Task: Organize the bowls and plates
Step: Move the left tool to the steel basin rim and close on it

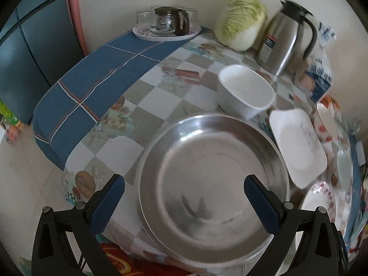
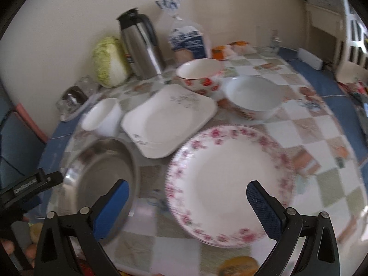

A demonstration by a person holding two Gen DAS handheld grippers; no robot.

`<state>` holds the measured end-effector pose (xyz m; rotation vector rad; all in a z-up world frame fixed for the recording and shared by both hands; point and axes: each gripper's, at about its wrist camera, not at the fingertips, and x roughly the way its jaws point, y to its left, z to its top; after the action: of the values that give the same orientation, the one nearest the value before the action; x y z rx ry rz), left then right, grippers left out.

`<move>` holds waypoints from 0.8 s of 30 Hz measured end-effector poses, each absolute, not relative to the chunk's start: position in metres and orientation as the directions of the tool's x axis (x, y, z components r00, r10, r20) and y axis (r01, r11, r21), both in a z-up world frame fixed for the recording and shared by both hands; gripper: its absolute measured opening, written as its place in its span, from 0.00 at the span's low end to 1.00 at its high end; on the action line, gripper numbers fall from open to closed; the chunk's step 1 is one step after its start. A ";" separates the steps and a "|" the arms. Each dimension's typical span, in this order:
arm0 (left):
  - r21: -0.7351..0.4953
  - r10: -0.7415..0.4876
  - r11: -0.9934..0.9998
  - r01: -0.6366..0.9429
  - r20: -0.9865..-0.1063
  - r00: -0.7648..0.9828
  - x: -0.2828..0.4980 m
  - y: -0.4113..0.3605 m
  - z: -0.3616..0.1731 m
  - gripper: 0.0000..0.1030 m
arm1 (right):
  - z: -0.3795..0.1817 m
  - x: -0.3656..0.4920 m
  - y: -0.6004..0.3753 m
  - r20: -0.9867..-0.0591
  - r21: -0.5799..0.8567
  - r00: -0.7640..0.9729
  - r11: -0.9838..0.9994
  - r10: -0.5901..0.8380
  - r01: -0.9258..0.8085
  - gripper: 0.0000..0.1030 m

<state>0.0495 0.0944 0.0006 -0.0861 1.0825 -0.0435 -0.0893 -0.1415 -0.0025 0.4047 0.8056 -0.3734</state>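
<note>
My left gripper (image 1: pixel 184 193) is open and empty above a round steel plate (image 1: pixel 214 179), also in the right wrist view (image 2: pixel 103 172). Behind it stand a plain white bowl (image 1: pixel 246 89) (image 2: pixel 103 117) and a white square plate (image 1: pixel 299 145) (image 2: pixel 170 117). My right gripper (image 2: pixel 187 197) is open and empty over a round plate with pink flowers (image 2: pixel 230 181) (image 1: pixel 319 202). A red-flowered bowl (image 2: pixel 200 73) (image 1: pixel 326 119) and a white bowl with a flowered base (image 2: pixel 253 96) stand behind.
All lies on a table with a checked cloth (image 1: pixel 147 105). At the back by the wall are a steel thermos jug (image 1: pixel 283 39) (image 2: pixel 140 46), a cabbage (image 1: pixel 241 20) (image 2: pixel 109 62), a tray with glassware (image 1: pixel 165 23), and a plastic bag (image 2: pixel 188 39).
</note>
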 end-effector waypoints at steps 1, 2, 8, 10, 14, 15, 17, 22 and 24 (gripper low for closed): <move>-0.100 -0.084 0.995 -0.010 -0.876 0.475 0.051 0.098 0.000 1.00 | -0.002 -0.085 -0.137 -0.744 0.210 0.650 0.870 -0.153 0.445 1.00; -0.110 -0.089 0.994 -0.016 -0.872 0.482 0.053 0.102 0.000 1.00 | -0.002 -0.082 -0.133 -0.735 0.215 0.664 0.880 -0.139 0.423 1.00; -0.144 -0.106 0.989 -0.020 -0.807 0.581 0.059 0.114 0.002 1.00 | -0.011 -0.060 -0.118 -0.724 0.264 0.689 0.903 -0.047 0.339 1.00; -0.141 -0.103 0.990 -0.018 -0.796 0.597 0.063 0.116 0.001 1.00 | -0.015 -0.054 -0.115 -0.727 0.293 0.687 0.905 0.001 0.308 1.00; -0.131 -0.119 0.991 0.016 -0.831 0.544 0.072 0.112 -0.008 1.00 | -0.025 -0.041 -0.105 -0.752 0.289 0.658 0.917 0.040 0.275 1.00; -0.114 -0.109 0.993 0.024 -0.843 0.526 0.074 0.111 -0.011 1.00 | -0.026 -0.039 -0.103 -0.759 0.281 0.650 0.920 0.039 0.272 1.00; -0.099 -0.094 0.995 0.015 -0.865 0.493 0.077 0.112 -0.016 1.00 | -0.029 -0.035 -0.099 -0.772 0.264 0.634 0.925 0.034 0.272 0.99; -0.142 -0.103 0.988 -0.056 -0.891 0.442 0.081 0.126 -0.027 0.99 | -0.035 -0.031 -0.097 -0.789 0.270 0.612 0.925 0.053 0.268 0.76; -0.108 -0.073 0.993 -0.055 -0.895 0.440 0.080 0.125 -0.030 0.94 | -0.038 -0.030 -0.098 -0.790 0.283 0.609 0.923 0.070 0.261 0.65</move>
<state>0.0801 0.1246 -0.0296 -0.1273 1.1155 -0.0111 -0.0296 -0.0975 -0.0380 0.3935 0.9156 -0.1132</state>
